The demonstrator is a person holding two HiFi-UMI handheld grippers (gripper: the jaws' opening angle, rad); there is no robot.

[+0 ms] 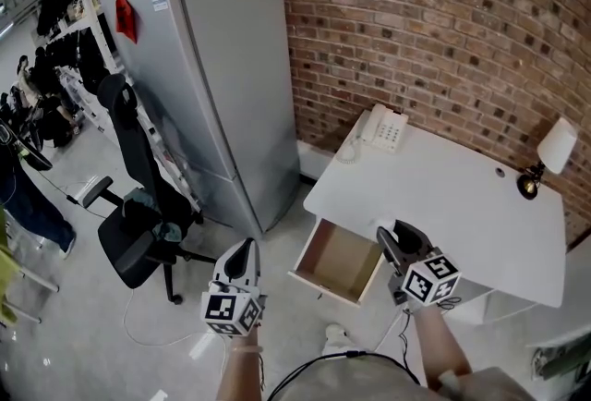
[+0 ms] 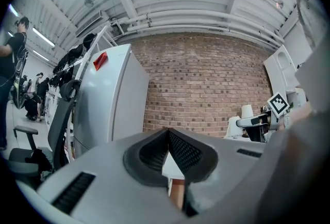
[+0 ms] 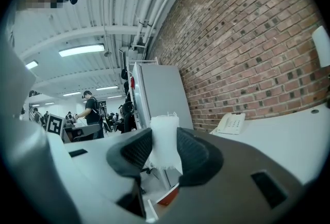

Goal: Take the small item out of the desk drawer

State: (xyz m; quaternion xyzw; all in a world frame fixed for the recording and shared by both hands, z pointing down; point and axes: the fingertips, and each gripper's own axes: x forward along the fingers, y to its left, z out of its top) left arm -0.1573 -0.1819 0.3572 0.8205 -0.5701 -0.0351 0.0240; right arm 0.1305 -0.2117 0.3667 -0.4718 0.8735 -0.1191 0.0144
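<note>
The white desk (image 1: 462, 196) has its drawer (image 1: 337, 262) pulled out, and the wooden inside looks bare. My right gripper (image 1: 395, 242) hovers over the desk's front edge, just right of the drawer. In the right gripper view my right gripper (image 3: 165, 141) is shut on a small white item (image 3: 164, 130) with frayed edges, which stands upright between the pads. My left gripper (image 1: 247, 248) hangs over the floor to the left of the drawer. Seen in its own view, my left gripper (image 2: 167, 135) has its tips touching and holds nothing.
A grey refrigerator (image 1: 222, 85) stands left of the desk against the brick wall (image 1: 443, 30). A black office chair (image 1: 138, 233) is on the floor at left. On the desk are a white telephone (image 1: 383, 127) and a small lamp (image 1: 549, 154).
</note>
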